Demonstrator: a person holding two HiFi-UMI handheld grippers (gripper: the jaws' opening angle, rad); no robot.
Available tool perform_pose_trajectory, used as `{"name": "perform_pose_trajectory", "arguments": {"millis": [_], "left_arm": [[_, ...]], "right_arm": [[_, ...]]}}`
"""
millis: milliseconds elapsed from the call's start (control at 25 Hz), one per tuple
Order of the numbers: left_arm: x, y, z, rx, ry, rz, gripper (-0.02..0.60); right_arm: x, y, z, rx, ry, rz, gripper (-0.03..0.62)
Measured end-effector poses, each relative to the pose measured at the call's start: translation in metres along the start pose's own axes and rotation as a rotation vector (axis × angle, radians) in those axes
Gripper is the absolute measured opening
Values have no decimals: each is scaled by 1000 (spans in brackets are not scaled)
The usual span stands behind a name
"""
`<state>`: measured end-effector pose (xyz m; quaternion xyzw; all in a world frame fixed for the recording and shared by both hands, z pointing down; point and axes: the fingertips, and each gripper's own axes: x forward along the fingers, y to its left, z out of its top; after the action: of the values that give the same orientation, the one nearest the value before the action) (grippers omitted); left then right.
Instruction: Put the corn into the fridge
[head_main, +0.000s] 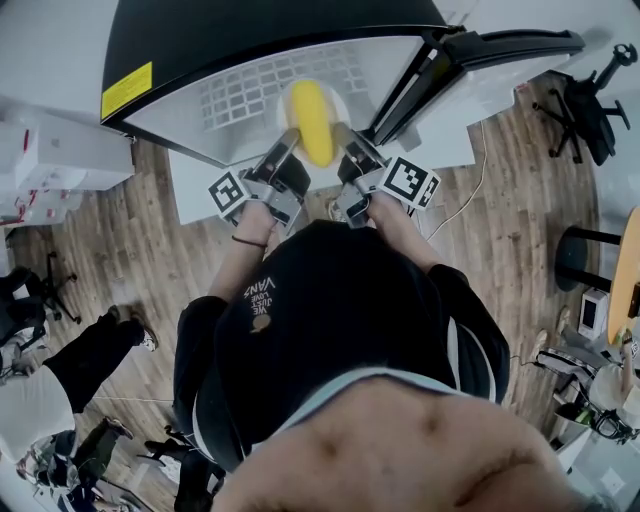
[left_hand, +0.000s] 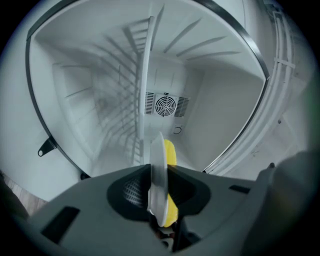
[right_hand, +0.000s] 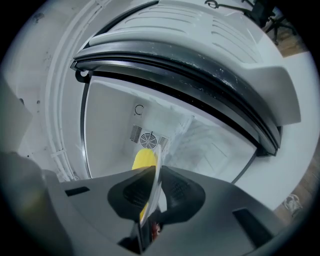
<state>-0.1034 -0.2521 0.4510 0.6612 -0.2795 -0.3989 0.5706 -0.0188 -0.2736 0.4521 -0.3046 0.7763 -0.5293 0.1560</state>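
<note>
A yellow corn cob (head_main: 310, 120) lies on a white plate (head_main: 333, 108) held at the mouth of the open fridge (head_main: 250, 95). My left gripper (head_main: 289, 137) is shut on the plate's left rim and my right gripper (head_main: 343, 131) is shut on its right rim. In the left gripper view the plate (left_hand: 158, 172) stands edge-on between the dark pads of the left gripper (left_hand: 159, 191), with the corn (left_hand: 170, 153) just behind it. The right gripper view shows the same plate (right_hand: 154, 187) edge-on in the right gripper (right_hand: 154, 195), with the corn (right_hand: 143, 160) to its left.
The fridge's white inside has a wire shelf (left_hand: 125, 100) and a round fan vent (left_hand: 165, 105) on the back wall. Its open door (head_main: 500, 50) stands at the right. A seated person's legs (head_main: 90, 350) and office chairs (head_main: 585, 110) are on the wooden floor around me.
</note>
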Motion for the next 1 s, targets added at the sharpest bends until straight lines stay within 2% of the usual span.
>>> {"name": "perform_pose_trajectory", "arguments": {"millis": [160, 320, 520, 1000], "left_arm": [[6, 4, 3, -7, -7, 3, 77], [12, 9, 9, -14, -14, 11, 77], [17, 11, 15, -29, -33, 18, 77], [21, 17, 28, -64, -71, 33, 77]], "right_arm": [[6, -1, 5, -3, 1, 25, 26], [9, -13, 10, 7, 14, -32, 26], [21, -7, 16, 5, 18, 20, 26], [36, -11, 19, 5, 38, 9, 28]]}}
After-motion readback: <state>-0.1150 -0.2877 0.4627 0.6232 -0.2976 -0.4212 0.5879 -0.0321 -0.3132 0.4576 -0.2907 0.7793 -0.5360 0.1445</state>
